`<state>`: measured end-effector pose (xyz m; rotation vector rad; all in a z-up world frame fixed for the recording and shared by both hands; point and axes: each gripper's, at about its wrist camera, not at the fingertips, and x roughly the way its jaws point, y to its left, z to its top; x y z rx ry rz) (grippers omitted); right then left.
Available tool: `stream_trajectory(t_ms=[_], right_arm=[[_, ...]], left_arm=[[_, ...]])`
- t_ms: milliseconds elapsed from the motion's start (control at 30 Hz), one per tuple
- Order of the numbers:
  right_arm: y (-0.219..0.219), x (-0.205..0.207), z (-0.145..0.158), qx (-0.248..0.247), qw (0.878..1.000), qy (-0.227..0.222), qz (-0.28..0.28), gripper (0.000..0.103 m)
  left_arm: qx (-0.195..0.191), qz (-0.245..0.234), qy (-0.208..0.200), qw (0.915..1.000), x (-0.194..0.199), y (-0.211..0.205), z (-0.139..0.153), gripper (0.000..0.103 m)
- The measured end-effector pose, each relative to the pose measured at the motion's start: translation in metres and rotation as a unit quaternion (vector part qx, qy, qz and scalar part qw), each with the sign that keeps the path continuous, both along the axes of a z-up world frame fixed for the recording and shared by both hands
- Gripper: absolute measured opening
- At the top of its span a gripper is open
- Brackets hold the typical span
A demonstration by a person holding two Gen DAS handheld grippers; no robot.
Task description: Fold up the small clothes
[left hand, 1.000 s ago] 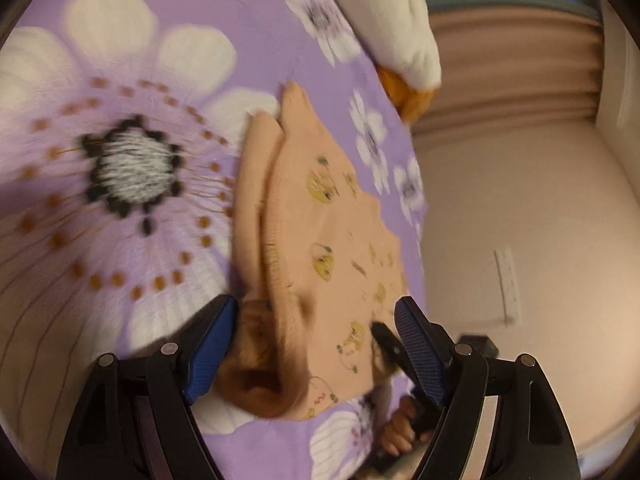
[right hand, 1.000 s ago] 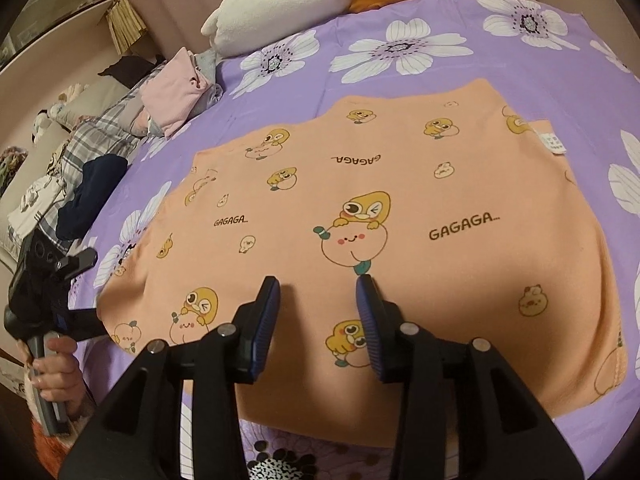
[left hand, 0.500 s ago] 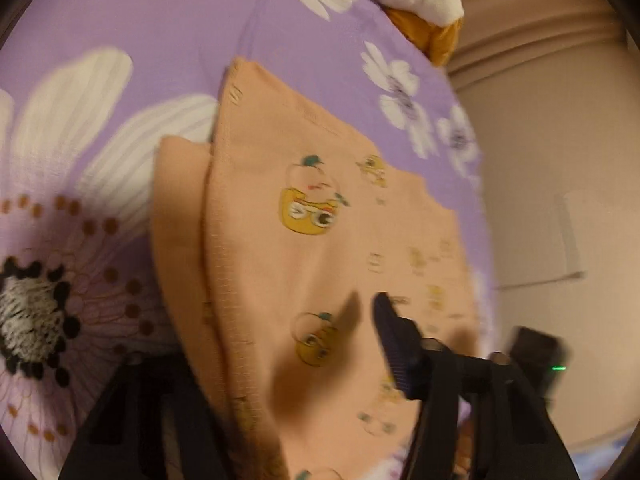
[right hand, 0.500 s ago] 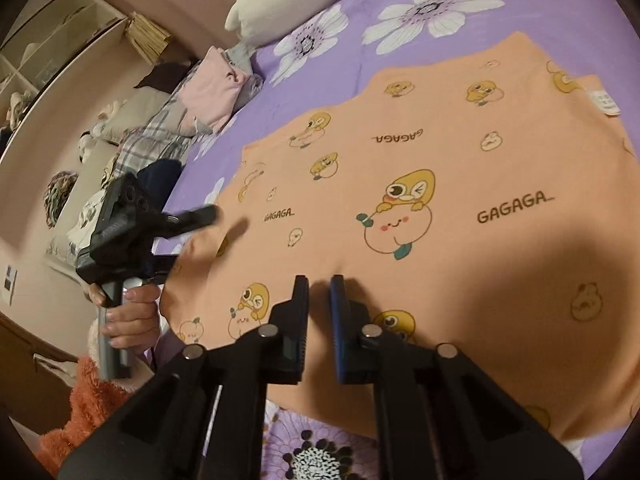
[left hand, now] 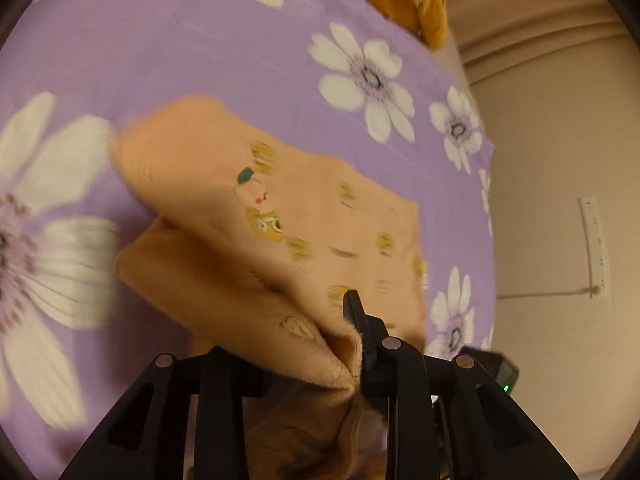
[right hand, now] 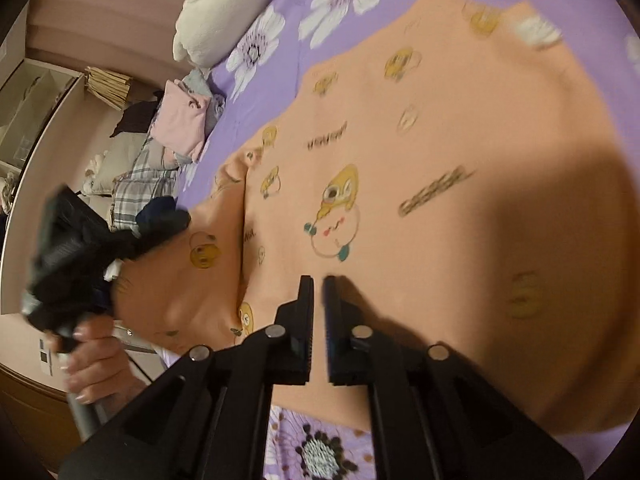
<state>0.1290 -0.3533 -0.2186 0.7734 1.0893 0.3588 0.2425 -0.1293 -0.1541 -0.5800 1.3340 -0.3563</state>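
Observation:
A small peach garment (right hand: 420,160) printed with yellow cartoon figures lies spread on the purple flowered bedsheet (left hand: 180,40). My left gripper (left hand: 344,344) is shut on the garment's left edge (left hand: 280,300) and holds it lifted and folded over the rest. That gripper and the hand holding it also show in the right wrist view (right hand: 80,248) at the left. My right gripper (right hand: 318,312) hovers over the garment's near edge with its jaws almost closed and nothing between them.
A white and orange plush toy (right hand: 224,12) lies at the far end of the bed. A pile of other clothes (right hand: 176,128) sits at the bed's far left. A wall with a socket (left hand: 592,240) lies to the right.
My left gripper closed on the garment's left edge and lifted it, folding it toward the middle. My right gripper's jaws closed from open to nearly shut and it tilted.

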Motion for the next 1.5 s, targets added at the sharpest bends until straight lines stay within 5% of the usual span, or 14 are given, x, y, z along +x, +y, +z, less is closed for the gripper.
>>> stream_trajectory(t_ms=[100, 133, 233, 333, 400, 500, 567, 700, 800, 1000, 1233, 1300, 1333, 1500], right_arm=[[-0.023, 0.000, -0.001, 0.014, 1.000, 0.005, -0.020, 0.012], [-0.030, -0.001, -0.005, 0.032, 0.999, 0.013, -0.024, 0.012], [-0.047, -0.004, -0.019, 0.097, 0.994, 0.035, -0.034, 0.012], [-0.047, -0.007, -0.019, 0.115, 0.992, 0.033, -0.028, 0.014], [-0.052, -0.012, -0.016, 0.135, 0.990, 0.025, -0.028, 0.027], [-0.055, -0.015, -0.015, 0.197, 0.980, 0.010, -0.032, 0.047], [-0.053, -0.012, -0.010, 0.208, 0.978, 0.005, -0.023, 0.050], [-0.038, 0.004, -0.004, 0.183, 0.983, 0.019, 0.004, 0.050], [-0.025, 0.016, 0.003, 0.116, 0.992, 0.037, 0.025, 0.048], [0.001, 0.047, 0.003, 0.088, 0.994, 0.036, 0.051, 0.050], [0.014, 0.072, -0.017, 0.158, 0.983, 0.049, 0.074, 0.048], [0.010, 0.066, -0.021, 0.140, 0.986, 0.065, 0.067, 0.031], [0.005, 0.062, -0.021, 0.144, 0.986, 0.065, 0.055, 0.030], [-0.015, 0.051, -0.010, 0.108, 0.993, 0.046, 0.030, 0.032]], left_arm=[[0.024, -0.017, 0.039, 0.9988, 0.009, -0.044, -0.003, 0.049], [0.005, -0.031, 0.057, 0.9979, 0.010, -0.055, -0.005, 0.057], [-0.062, -0.087, 0.087, 0.9905, 0.003, -0.084, 0.003, 0.057], [-0.044, -0.118, 0.026, 0.9917, -0.004, -0.093, 0.037, 0.060], [-0.008, -0.114, -0.033, 0.9929, -0.016, -0.079, 0.055, 0.066], [0.052, -0.089, -0.077, 0.9917, -0.045, -0.036, 0.053, 0.072], [0.075, -0.085, -0.082, 0.9902, -0.059, -0.021, 0.038, 0.072], [0.076, -0.077, -0.073, 0.9914, -0.099, 0.025, -0.016, 0.072], [0.081, -0.048, -0.085, 0.9919, -0.118, 0.045, -0.039, 0.072], [0.000, -0.002, -0.158, 0.9875, -0.146, 0.055, -0.060, 0.073], [-0.039, -0.052, -0.190, 0.9796, -0.150, 0.051, -0.063, 0.077], [-0.051, -0.058, -0.188, 0.9791, -0.150, 0.051, -0.064, 0.077], [-0.053, -0.070, -0.190, 0.9779, -0.151, 0.051, -0.064, 0.077], [-0.003, -0.112, -0.219, 0.9693, -0.165, 0.028, -0.061, 0.078]])
